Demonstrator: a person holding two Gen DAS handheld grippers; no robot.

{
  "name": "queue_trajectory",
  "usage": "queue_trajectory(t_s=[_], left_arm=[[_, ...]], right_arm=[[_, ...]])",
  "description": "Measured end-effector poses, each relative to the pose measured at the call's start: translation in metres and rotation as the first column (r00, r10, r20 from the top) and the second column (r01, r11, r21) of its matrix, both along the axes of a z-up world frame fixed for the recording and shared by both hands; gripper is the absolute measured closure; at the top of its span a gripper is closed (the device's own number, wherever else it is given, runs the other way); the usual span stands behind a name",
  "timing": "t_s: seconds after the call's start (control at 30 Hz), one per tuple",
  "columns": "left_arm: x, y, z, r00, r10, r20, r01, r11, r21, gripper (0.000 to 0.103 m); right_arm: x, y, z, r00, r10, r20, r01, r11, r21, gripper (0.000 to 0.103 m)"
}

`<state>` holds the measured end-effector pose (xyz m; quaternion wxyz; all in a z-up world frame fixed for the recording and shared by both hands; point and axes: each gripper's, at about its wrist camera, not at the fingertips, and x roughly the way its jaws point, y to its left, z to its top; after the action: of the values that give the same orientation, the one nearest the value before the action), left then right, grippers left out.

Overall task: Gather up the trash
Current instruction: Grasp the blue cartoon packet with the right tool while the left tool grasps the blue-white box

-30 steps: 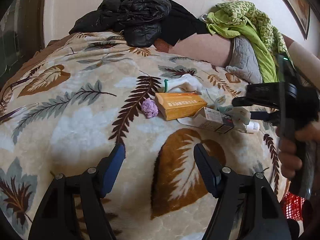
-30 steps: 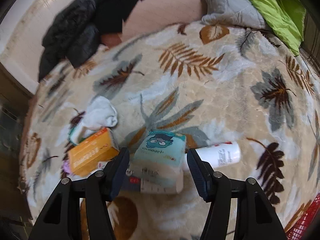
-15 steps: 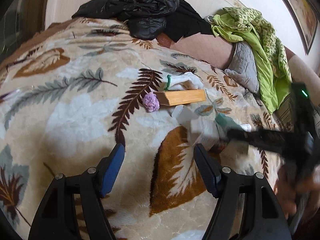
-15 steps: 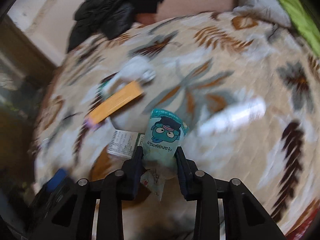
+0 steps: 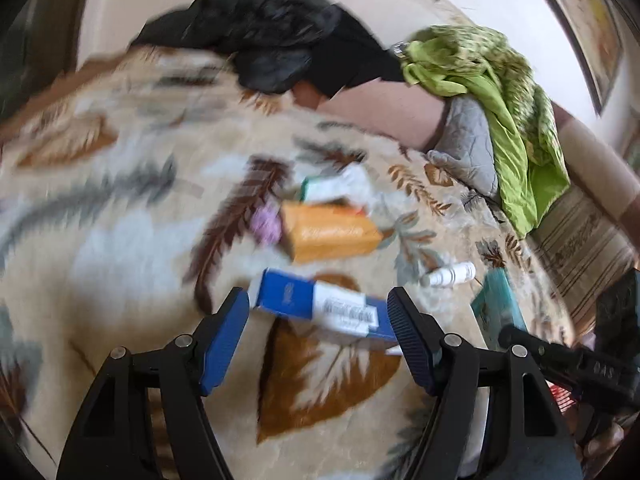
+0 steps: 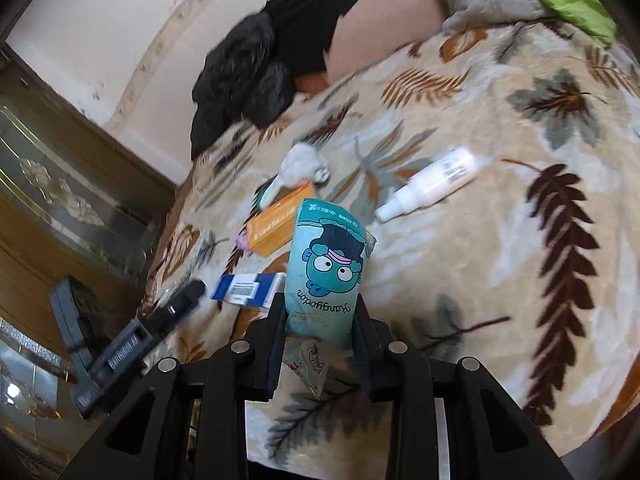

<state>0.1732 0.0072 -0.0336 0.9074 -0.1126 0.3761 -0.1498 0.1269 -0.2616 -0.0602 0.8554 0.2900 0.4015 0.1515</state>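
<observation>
Bed w/ a plush cream blanket printed w/ brown and grey leaves fills both views. At its head edge, against a pale wall: crumpled black puffy jacket, grey quilted pillow, lime-green patterned cloth. Dark wood cabinet w/ glass panels runs along one side edge.

Trash sits mid-bed: orange cardboard box, small purple crumpled wad touching it, white crumpled cloth or paper just behind, white plastic spray bottle lying apart towards the green-cloth side, blue-and-white flat carton.

Right gripper is clamped on a teal cartoon-print soft packet, lifted clear of the blanket. Left gripper stands apart, nothing between the pads, blue carton just beyond them.

Blanket is bare towards the foot edge and both side edges.
</observation>
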Motion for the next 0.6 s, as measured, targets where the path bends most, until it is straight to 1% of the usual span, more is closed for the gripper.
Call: queue_trajectory(t_s=[0.03, 0.1, 0.13, 0.2, 0.27, 0.3, 0.4, 0.43, 0.5, 0.57, 0.6], left_arm=[[0.006, -0.009, 0.006, 0.999, -0.03, 0.022, 0.029, 0.999, 0.035, 0.032], [0.018, -0.021, 0.009, 0.996, -0.08, 0.037, 0.077, 0.995, 0.067, 0.031], [0.027, -0.024, 0.006, 0.995, -0.1, 0.021, 0.099, 0.993, 0.062, 0.029], [0.046, -0.028, -0.007, 0.99, -0.132, -0.046, 0.134, 0.99, 0.049, 0.029], [0.059, -0.026, -0.021, 0.986, -0.123, -0.116, 0.13, 0.99, 0.056, 0.029], [0.063, -0.024, -0.027, 0.98, -0.133, -0.146, 0.14, 0.989, 0.04, 0.029], [0.064, -0.018, -0.037, 0.961, -0.167, -0.218, 0.161, 0.986, -0.049, 0.029], [0.059, -0.015, -0.039, 0.951, -0.195, -0.238, 0.178, 0.98, -0.09, 0.029], [0.046, -0.015, -0.04, 0.933, -0.244, -0.266, 0.21, 0.966, -0.149, 0.029], [0.028, -0.018, -0.04, 0.92, -0.278, -0.275, 0.238, 0.956, -0.171, 0.028], [0.022, -0.022, -0.038, 0.919, -0.286, -0.271, 0.251, 0.955, -0.156, 0.028]], right_arm=[[-0.002, -0.004, -0.004, 1.0, -0.009, 0.0, 0.009, 1.0, 0.012, 0.07], [-0.003, -0.012, -0.013, 0.999, -0.02, -0.029, 0.021, 0.999, 0.048, 0.07], [-0.002, -0.017, -0.013, 0.999, -0.025, -0.033, 0.027, 0.998, 0.06, 0.07], [-0.005, -0.023, -0.009, 0.999, -0.039, -0.011, 0.04, 0.998, 0.051, 0.07], [-0.007, -0.028, -0.006, 0.999, -0.047, 0.007, 0.047, 0.998, 0.033, 0.07], [-0.009, -0.03, -0.005, 0.999, -0.051, 0.013, 0.051, 0.998, 0.031, 0.07], [-0.012, -0.035, -0.006, 0.998, -0.055, 0.008, 0.055, 0.998, 0.044, 0.071], [-0.013, -0.037, -0.006, 0.998, -0.057, 0.008, 0.057, 0.997, 0.052, 0.07], [-0.013, -0.038, -0.005, 0.998, -0.066, 0.015, 0.065, 0.996, 0.065, 0.071], [-0.015, -0.039, -0.003, 0.997, -0.069, 0.025, 0.067, 0.995, 0.07, 0.071], [-0.016, -0.041, -0.003, 0.997, -0.069, 0.028, 0.067, 0.995, 0.072, 0.071]])
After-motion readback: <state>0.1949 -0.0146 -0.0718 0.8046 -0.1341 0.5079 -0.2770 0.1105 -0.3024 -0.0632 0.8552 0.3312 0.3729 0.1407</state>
